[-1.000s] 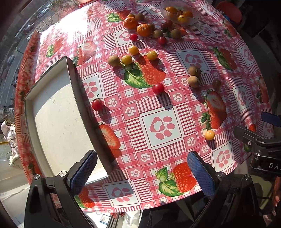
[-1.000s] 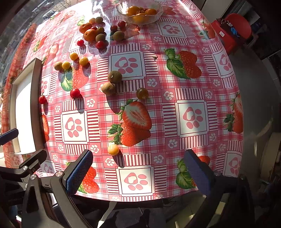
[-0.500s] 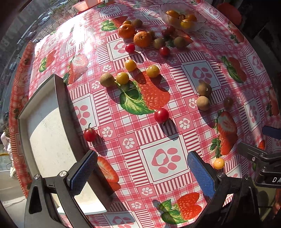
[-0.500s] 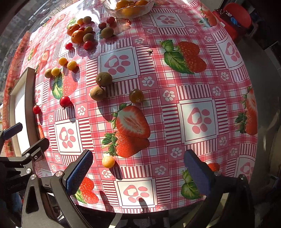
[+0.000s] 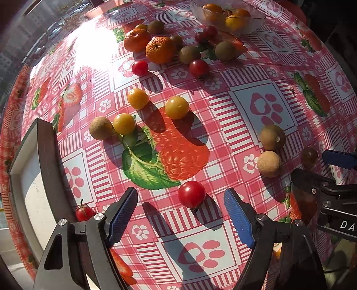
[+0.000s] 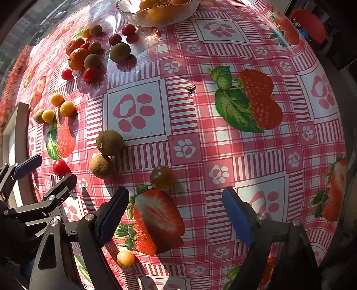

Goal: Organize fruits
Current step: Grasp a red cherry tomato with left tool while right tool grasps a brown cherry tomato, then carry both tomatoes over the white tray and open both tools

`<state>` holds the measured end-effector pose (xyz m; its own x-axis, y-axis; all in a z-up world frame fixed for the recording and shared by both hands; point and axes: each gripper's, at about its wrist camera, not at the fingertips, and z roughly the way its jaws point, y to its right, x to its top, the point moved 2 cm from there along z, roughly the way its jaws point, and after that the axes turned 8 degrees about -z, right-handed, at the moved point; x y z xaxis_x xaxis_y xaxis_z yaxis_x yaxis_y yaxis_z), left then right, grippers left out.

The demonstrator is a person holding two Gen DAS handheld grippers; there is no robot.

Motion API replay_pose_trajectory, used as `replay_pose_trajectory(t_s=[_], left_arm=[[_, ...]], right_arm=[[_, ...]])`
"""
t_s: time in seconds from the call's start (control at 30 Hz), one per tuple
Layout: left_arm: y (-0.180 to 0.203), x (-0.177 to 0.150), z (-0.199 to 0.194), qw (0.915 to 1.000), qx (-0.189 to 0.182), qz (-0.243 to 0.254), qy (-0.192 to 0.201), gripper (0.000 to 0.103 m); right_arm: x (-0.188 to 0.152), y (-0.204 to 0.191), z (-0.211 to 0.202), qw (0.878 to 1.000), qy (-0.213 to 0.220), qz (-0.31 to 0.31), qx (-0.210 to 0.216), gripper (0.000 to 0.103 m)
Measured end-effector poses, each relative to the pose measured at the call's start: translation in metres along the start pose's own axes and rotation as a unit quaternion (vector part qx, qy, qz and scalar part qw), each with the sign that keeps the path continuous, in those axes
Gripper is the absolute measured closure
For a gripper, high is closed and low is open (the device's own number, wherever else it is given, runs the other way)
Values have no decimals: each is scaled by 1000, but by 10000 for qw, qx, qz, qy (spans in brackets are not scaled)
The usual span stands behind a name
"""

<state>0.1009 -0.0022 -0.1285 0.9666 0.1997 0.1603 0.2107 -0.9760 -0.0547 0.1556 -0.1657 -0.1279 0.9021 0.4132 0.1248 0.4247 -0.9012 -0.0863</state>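
Loose fruit lies across a table with a strawberry-print cloth. My left gripper points down just above it, jaws closing. A red cherry tomato sits between its blue pads, and neither pad touches it. My right gripper hangs low too, jaws closing on nothing. A dark brownish grape-like fruit lies just ahead of its fingertips. Two brown round fruits rest to its left. The left gripper's fingers show at that view's left edge.
A grey tray with a white floor stands at the left, a small stemmed red tomato beside it. At the far side are a glass bowl of orange fruit, mandarins, yellow tomatoes and a yellow fruit.
Both grippers have sunk toward the table and moved forward, and their jaws have narrowed. The red tomato now lies between the left pads, and the dark fruit sits close ahead of the right ones.
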Motion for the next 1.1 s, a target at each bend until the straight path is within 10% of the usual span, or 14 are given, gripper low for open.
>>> replay_pose_trajectory(t_s=[0.17, 0.3, 0.33, 0.6, 1.1], left_arm=[[-2, 1, 0, 9996, -262, -61, 36, 42], [13, 1, -12, 9990, -400, 4, 178, 68], [17, -1, -18, 9987, -477, 2, 192, 80], [-2, -14, -43, 9931, -1070, -449, 166, 80], [-112, -56, -83, 9859, -957, -1295, 452, 80]], right_arm=[[9, -7, 6, 9996, 43, -213, -165, 30], [15, -25, 5, 9987, 92, -372, -324, 81], [14, -29, 5, 9989, 54, -375, -266, 81], [11, -26, -8, 9995, 78, 58, 287, 81], [-1, -106, -31, 9963, 91, -521, 672, 81]])
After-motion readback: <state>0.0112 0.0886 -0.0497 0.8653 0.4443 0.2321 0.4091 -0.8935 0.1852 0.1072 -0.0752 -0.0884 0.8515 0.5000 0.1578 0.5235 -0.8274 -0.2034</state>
